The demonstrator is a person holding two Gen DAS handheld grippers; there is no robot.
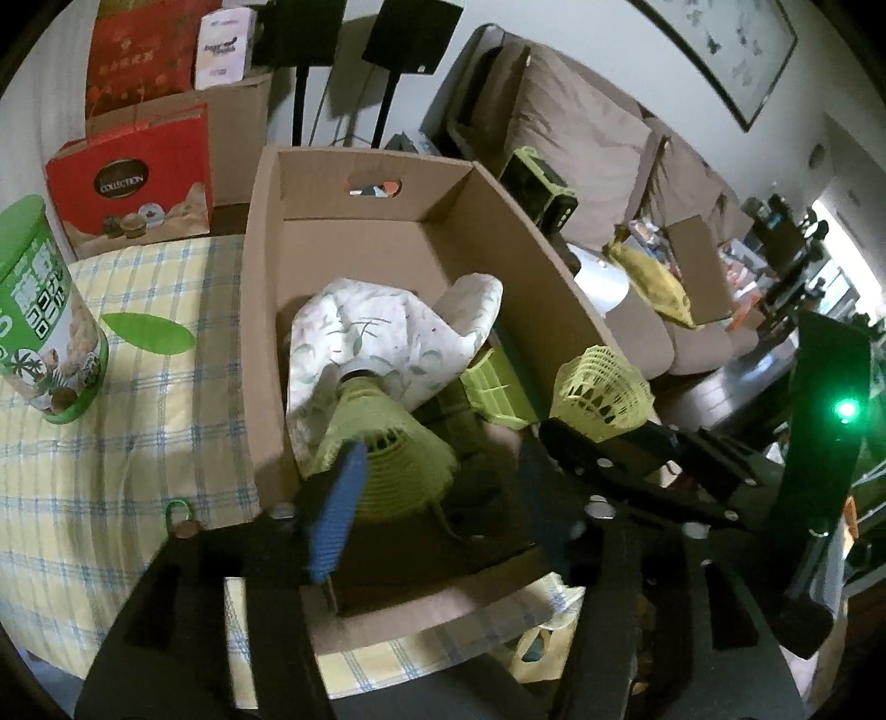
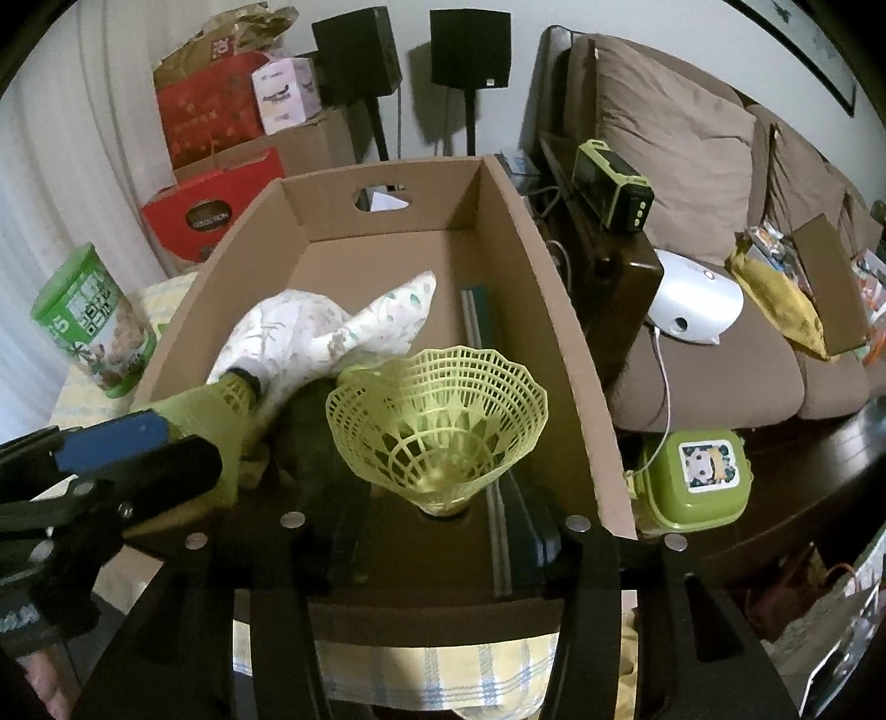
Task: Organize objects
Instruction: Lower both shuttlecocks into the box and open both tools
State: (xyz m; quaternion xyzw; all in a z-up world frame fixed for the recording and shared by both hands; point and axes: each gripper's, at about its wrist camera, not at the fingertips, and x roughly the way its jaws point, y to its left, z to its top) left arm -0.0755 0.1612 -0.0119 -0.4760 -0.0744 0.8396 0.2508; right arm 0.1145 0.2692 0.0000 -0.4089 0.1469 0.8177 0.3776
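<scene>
Each gripper holds a yellow-green plastic shuttlecock over an open cardboard box. My left gripper is shut on one shuttlecock, skirt toward the camera, cork end pointing into the box; it also shows in the right wrist view. My right gripper is shut on the cork end of the other shuttlecock, its skirt opening upward; it shows in the left wrist view at the box's right wall. A floral cloth lies inside the box.
A green tin stands on the checked tablecloth left of the box. Red bags and speakers stand behind. A sofa, a green lunch box and a dark side table lie right.
</scene>
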